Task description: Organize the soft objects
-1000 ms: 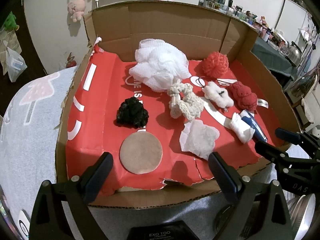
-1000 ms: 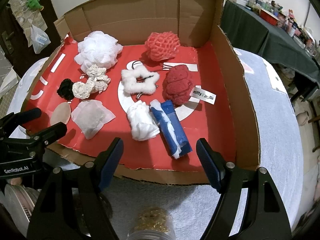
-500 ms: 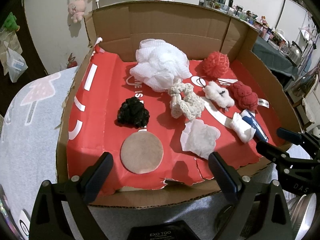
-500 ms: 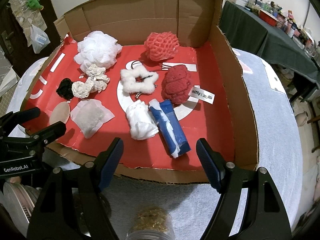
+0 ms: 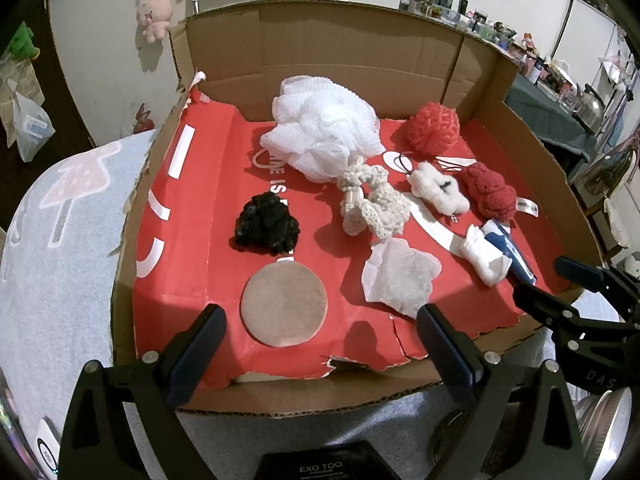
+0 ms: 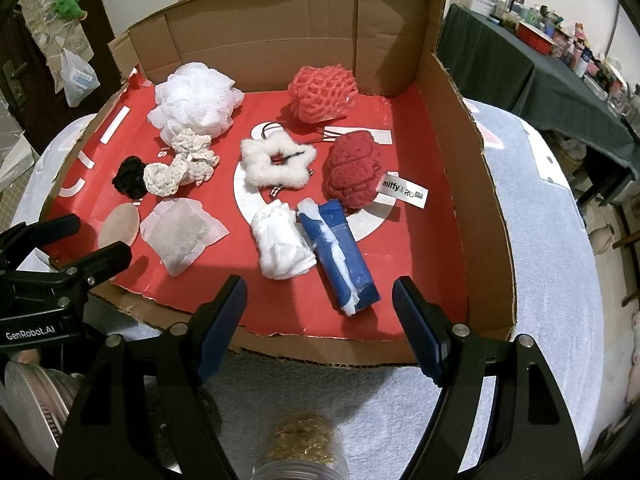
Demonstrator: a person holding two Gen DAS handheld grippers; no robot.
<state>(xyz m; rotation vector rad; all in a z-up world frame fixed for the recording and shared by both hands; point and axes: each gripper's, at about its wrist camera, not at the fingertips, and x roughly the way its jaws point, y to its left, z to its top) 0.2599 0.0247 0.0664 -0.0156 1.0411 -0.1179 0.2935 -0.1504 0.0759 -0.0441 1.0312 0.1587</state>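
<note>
A cardboard tray [image 5: 344,60] [image 6: 456,168] with a red floor holds several soft objects. A white mesh puff [image 5: 320,128] [image 6: 196,98], a coral net puff [image 5: 434,126] [image 6: 322,90] and a dark red knit [image 5: 488,194] [image 6: 354,174] lie toward the back. A black scrunchie [image 5: 266,224], cream crochet [image 5: 372,204], tan round pad [image 5: 284,310] [image 6: 119,225], white tissue [image 5: 398,276] [image 6: 182,234], white fluffy scrunchie [image 6: 276,162], white cloth [image 6: 282,246] and blue roll [image 6: 340,258] lie nearer. My left gripper [image 5: 320,328] and right gripper [image 6: 320,300] are open and empty at the tray's front edge.
The tray sits on a pale blue towel-covered table [image 6: 560,264]. A jar of golden bits [image 6: 300,448] stands under the right gripper. Metal tins [image 5: 604,424] sit at the front. A cluttered dark-covered table [image 6: 520,68] stands at the back right. Plush toys hang on the wall [image 5: 154,12].
Both grippers have shifted very slightly; the objects in the tray have not moved. Both grippers stay open.
</note>
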